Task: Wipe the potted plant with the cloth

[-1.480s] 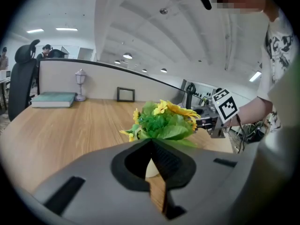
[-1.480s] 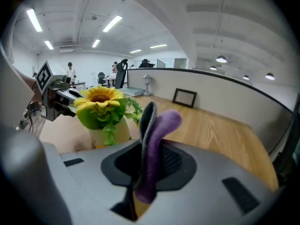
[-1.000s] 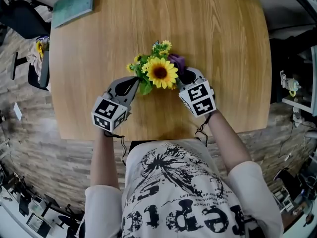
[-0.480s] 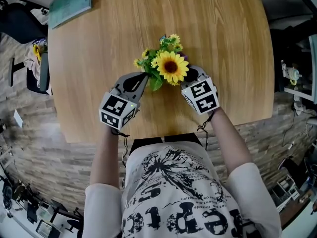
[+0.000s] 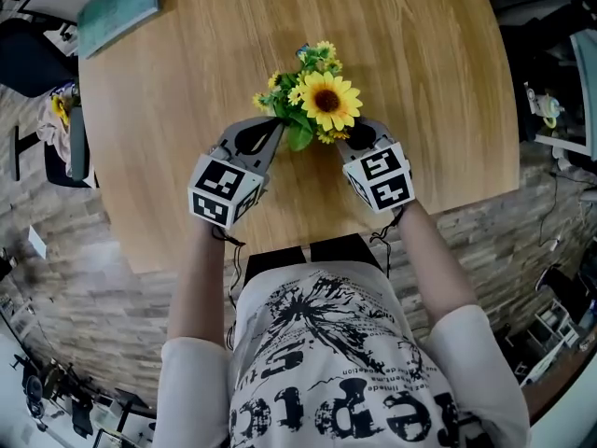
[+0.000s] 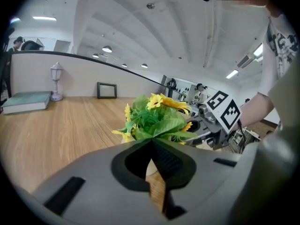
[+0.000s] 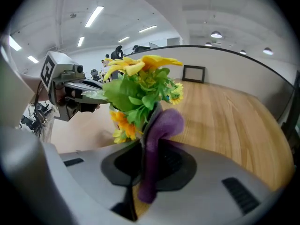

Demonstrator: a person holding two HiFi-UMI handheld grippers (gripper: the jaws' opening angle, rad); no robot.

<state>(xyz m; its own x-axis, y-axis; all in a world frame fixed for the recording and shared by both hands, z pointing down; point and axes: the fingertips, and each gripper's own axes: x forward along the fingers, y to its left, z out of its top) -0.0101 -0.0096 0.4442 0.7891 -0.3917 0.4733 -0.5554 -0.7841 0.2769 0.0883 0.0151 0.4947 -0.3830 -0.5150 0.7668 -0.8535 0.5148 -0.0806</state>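
— Nearest first?
— Left gripper (image 6: 151,143): jaws together, tips at the leaves; I can't tell if one's nipped. Right gripper (image 7: 146,136): clamped on the purple cloth (image 7: 161,123).
— What changed?
— A second ago the cloth showed beside the sunflower (image 5: 328,101); now it's tucked beneath. The wipe looks under way round the potted plant (image 5: 300,119), mid-table (image 5: 420,82)

Both bare forearms (image 5: 201,278) reach forward from the torso, side by side. The grey two-jaw left tool (image 5: 272,127), with a marker cube at its rear, angles inward and slightly downward, its jaws pressed together with nothing between them. The matching right tool (image 5: 347,136) tilts down more steeply, its jaws clamped on a purple cloth (image 7: 161,125).
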